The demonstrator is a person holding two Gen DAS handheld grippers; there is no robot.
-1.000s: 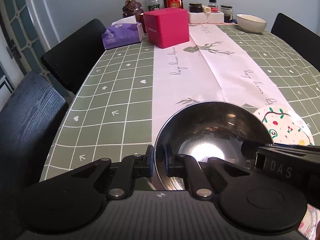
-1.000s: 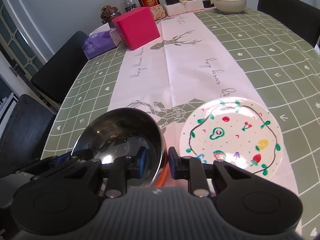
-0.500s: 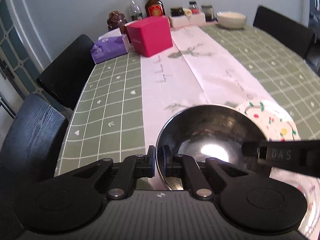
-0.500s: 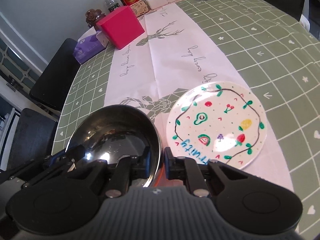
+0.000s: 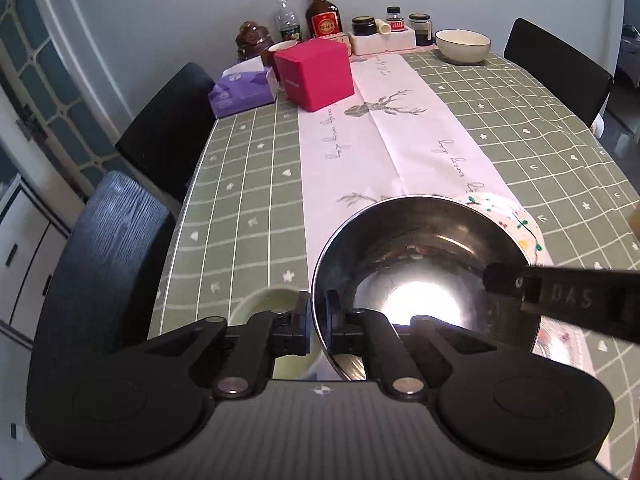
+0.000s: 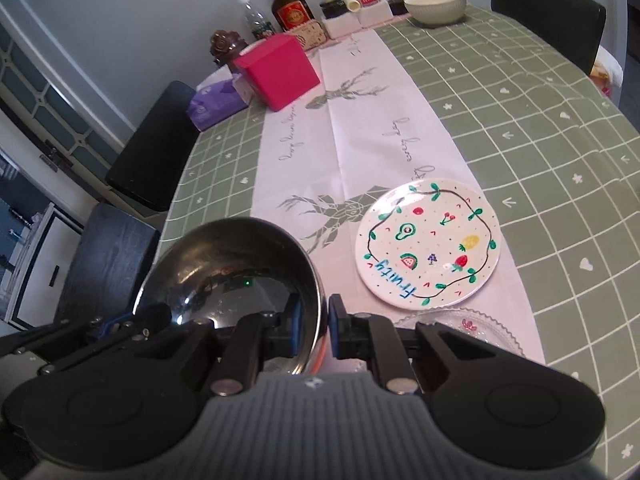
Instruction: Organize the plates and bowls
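Left gripper [image 5: 319,322]: clenched on the near-left rim of the steel bowl [image 5: 420,264], 1 finger inside, 1 outside.
Right gripper [image 6: 324,330]: clamped on the opposite rim of the same bowl, fingers straddling the wall.
Steel bowl: carried between both grippers above the near end of the tabletop [image 6: 540,112], apparently lifted clear of the runner.
Fruit plate [image 6: 430,244]: flat on the white runner, just right of the bowl.
Glass plate [image 6: 472,330]: near edge, partly hidden under the right gripper.
Green bowl [image 5: 266,300]: pale rim showing under the left gripper, mostly hidden.
White bowl [image 5: 463,45]: far end, well apart.
Risk 1: thin, slick rim pinched at only 2 spots; uneven motion of the hands could tilt or twist the bowl loose.
Risk 2: lowering blind could knock the hidden green bowl or clip the glass plate.
Risk 3: a drop onto the fruit plate could chip it.
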